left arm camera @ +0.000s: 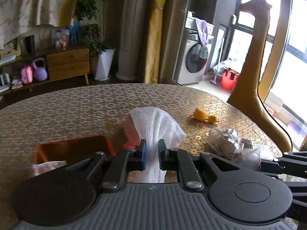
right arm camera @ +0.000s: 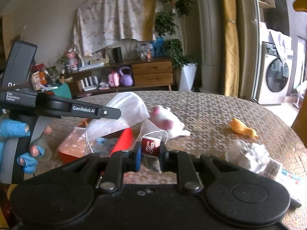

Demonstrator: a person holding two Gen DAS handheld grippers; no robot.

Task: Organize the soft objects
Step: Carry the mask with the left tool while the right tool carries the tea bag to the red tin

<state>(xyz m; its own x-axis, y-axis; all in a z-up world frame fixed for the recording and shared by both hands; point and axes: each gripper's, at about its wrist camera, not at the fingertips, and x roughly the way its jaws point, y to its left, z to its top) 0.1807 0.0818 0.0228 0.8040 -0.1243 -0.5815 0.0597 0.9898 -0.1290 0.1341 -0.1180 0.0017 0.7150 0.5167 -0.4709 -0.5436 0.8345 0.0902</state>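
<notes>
Pinching white mesh (left arm camera: 156, 126) in left tool (left arm camera: 153, 149), tea bag (right arm camera: 150, 145) in right tool (right arm camera: 150, 150)

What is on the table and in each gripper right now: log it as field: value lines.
left gripper: shut on white mesh cloth
right gripper: shut on tea bag
red box: open, on table, beneath the mesh cloth
white plush toy: lying behind the tea bag
yellow duck: lying on table, far right
crumpled plastic: near right edge

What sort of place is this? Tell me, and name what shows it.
Most likely a home living room opening onto a laundry balcony: a washing machine, a wooden sideboard with toys and a potted plant beside it stand behind the woven-topped table.
</notes>
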